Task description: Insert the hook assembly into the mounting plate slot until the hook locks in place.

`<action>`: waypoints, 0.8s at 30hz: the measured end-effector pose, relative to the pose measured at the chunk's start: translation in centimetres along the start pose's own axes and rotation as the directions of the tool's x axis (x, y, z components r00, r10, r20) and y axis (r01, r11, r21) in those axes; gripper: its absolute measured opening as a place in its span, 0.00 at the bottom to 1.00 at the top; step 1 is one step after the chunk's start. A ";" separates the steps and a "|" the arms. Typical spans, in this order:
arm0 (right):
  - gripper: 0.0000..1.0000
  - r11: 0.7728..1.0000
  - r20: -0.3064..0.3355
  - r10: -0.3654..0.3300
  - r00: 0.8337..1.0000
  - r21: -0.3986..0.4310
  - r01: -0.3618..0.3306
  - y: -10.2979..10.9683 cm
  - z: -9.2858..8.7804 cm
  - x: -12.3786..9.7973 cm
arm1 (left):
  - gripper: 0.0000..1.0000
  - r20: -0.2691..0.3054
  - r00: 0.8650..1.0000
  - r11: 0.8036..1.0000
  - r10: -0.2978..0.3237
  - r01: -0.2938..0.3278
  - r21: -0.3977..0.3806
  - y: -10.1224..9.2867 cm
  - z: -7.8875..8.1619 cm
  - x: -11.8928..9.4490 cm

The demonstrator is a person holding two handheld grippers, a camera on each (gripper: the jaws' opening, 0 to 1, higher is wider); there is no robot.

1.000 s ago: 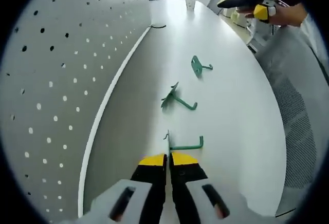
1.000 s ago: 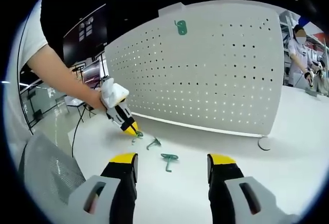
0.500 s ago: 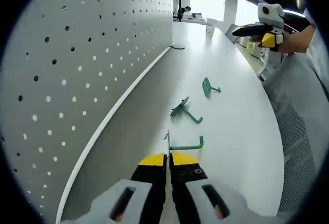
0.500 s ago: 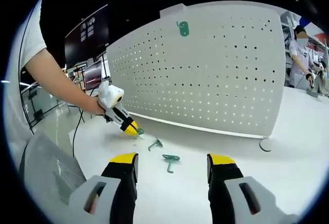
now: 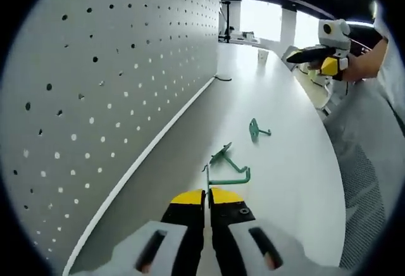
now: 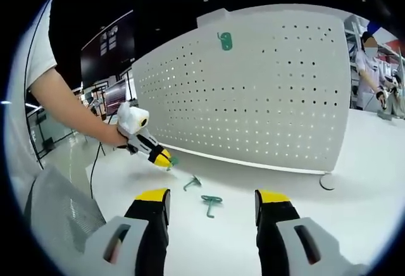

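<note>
My left gripper (image 5: 207, 194) is shut on a green hook (image 5: 229, 179) and holds it above the white table (image 5: 297, 162), close to the white pegboard (image 5: 95, 99). Two more green hooks lie on the table beyond it, one near (image 5: 224, 155) and one farther (image 5: 255, 128). In the right gripper view, the left gripper (image 6: 158, 156) carries the hook (image 6: 172, 160) beside the pegboard (image 6: 266, 105). There the two loose hooks (image 6: 191, 181) (image 6: 211, 201) rest on the table. A green hook (image 6: 224, 40) hangs high on the board. My right gripper (image 6: 212, 201) is open and holds nothing.
The right gripper (image 5: 316, 51), held by a hand, hovers off the table's far side. A round white foot (image 6: 327, 181) sits at the pegboard's right end. A grey mesh chair (image 6: 57, 225) stands at lower left. Another person (image 6: 367, 61) works at the far right.
My left gripper has risen off the table with the green hook and tilted up toward the pegboard. The right gripper has stayed still and open.
</note>
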State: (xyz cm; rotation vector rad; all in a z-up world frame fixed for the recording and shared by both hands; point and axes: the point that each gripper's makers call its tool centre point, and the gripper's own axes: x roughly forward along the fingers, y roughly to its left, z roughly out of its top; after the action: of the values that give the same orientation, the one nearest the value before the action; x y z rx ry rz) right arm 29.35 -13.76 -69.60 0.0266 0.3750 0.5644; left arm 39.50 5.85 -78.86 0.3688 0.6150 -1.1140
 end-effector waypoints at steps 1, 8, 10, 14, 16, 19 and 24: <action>0.52 1.000 0.000 0.000 1.000 -0.002 0.000 0.0 0.0 0.0 | 0.01 0.017 1.000 1.000 0.009 -0.008 -0.010 0.0 0.3 -0.2; 0.52 1.000 0.018 0.009 1.000 0.007 -0.009 0.2 0.5 -0.1 | 0.01 0.126 0.991 0.995 0.055 -0.044 -0.093 0.4 2.5 -1.5; 0.52 1.000 0.018 0.013 1.000 0.007 -0.014 0.3 0.6 -0.1 | 0.01 0.134 0.989 0.996 0.060 -0.051 -0.073 0.3 2.9 -1.8; 0.52 1.000 0.029 0.017 0.999 0.012 -0.017 0.4 0.9 -0.1 | 0.01 0.169 0.982 0.994 0.081 -0.068 -0.083 0.3 4.1 -2.5; 0.52 1.000 0.033 0.021 0.999 0.008 -0.021 0.6 1.0 0.0 | 0.01 0.193 0.976 0.992 0.095 -0.078 -0.095 0.4 4.7 -2.9; 0.53 1.000 0.041 0.029 0.999 0.008 -0.029 0.9 1.4 0.0 | 0.01 0.228 0.968 0.991 0.108 -0.088 -0.096 0.4 5.6 -3.4; 0.53 0.999 0.058 0.037 0.998 0.005 -0.038 1.2 2.3 0.0 | 0.01 0.298 0.946 0.989 0.127 -0.095 -0.117 0.2 7.5 -4.6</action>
State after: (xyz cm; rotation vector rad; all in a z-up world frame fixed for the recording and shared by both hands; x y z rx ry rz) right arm 29.58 -12.55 -67.28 0.0557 0.3198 0.5985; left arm 40.35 4.94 -70.16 0.1366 0.3703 -1.0017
